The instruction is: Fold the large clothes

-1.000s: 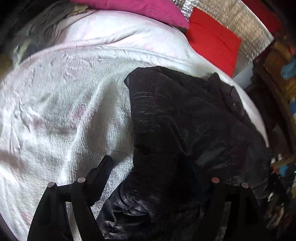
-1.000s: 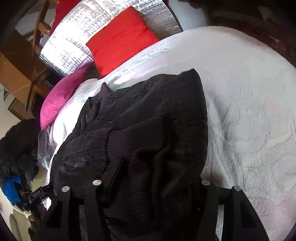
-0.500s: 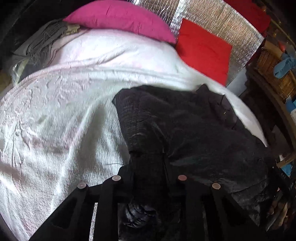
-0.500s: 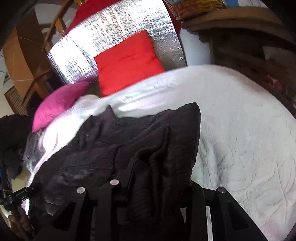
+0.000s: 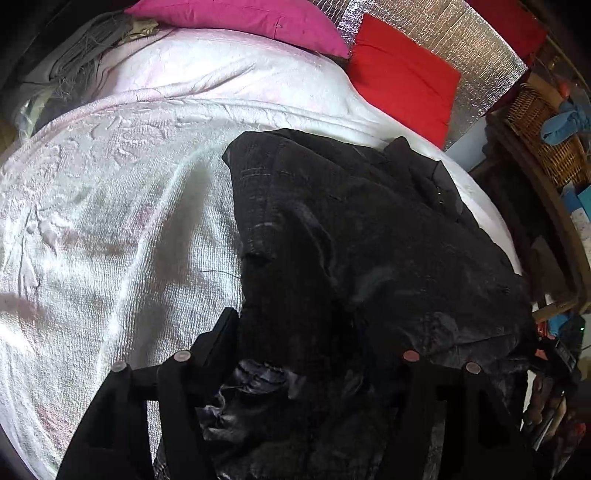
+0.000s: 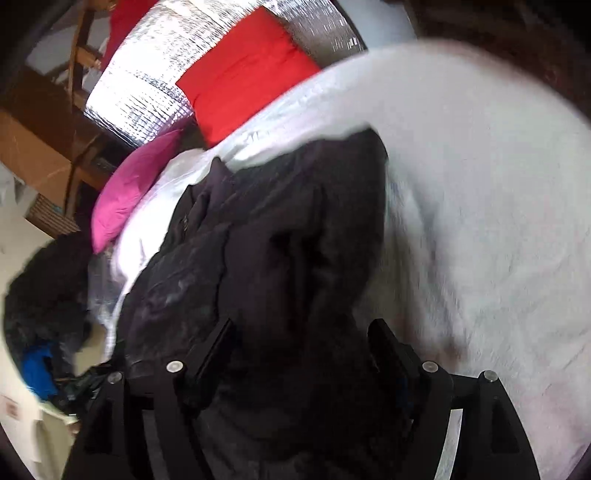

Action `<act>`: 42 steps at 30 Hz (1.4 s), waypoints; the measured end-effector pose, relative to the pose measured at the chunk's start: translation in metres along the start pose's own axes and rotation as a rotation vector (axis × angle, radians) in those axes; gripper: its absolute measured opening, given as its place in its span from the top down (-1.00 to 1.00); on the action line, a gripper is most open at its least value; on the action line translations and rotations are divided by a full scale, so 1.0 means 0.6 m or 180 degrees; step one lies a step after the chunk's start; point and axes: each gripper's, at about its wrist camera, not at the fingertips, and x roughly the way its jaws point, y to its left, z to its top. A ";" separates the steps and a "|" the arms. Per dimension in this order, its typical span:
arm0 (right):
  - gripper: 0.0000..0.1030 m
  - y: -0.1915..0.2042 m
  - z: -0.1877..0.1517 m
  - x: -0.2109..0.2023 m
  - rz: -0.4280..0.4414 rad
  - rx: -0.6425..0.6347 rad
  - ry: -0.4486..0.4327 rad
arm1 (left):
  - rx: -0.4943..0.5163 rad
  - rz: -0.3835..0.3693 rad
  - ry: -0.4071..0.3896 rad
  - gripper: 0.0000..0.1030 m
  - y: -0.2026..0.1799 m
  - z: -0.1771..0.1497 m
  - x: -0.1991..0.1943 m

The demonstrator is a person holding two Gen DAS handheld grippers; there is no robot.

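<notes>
A black jacket (image 5: 369, 251) lay bunched on a bed covered by a white textured bedspread (image 5: 110, 229), its bulk toward the right side of the bed in the left wrist view and its near hem crumpled under both tools. The left gripper (image 5: 314, 332) hovered over that near edge — its fingers (image 5: 218, 339) had just been opening and stood apart, with dark cloth lying between them but not pinched. The right gripper (image 6: 299, 347) was over the same garment (image 6: 280, 258) from the other side, its fingers (image 6: 388, 347) likewise just spread wide, the fabric loose between them; this view was blurred. At the far end of the bed a pink pillow (image 5: 240, 18) and a red pillow (image 5: 402, 74) leaned against a silver quilted panel (image 5: 461, 48). A wicker basket (image 5: 546, 136) sat on wooden furniture to the far right, off the bed.
</notes>
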 end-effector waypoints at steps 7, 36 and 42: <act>0.26 0.048 -0.023 -0.028 -0.0132 -0.0281 -0.0248 | -0.0106 -0.0043 -0.0196 0.33 0.018 -0.004 -0.046; 0.24 0.006 -0.043 -0.036 0.0030 0.0045 -0.0080 | -0.0166 -0.0006 0.0012 -0.16 0.104 -0.076 -0.119; 0.25 0.053 -0.046 -0.047 -0.0033 -0.0286 -0.0195 | -0.0137 0.0033 0.0037 -0.13 0.092 -0.063 -0.114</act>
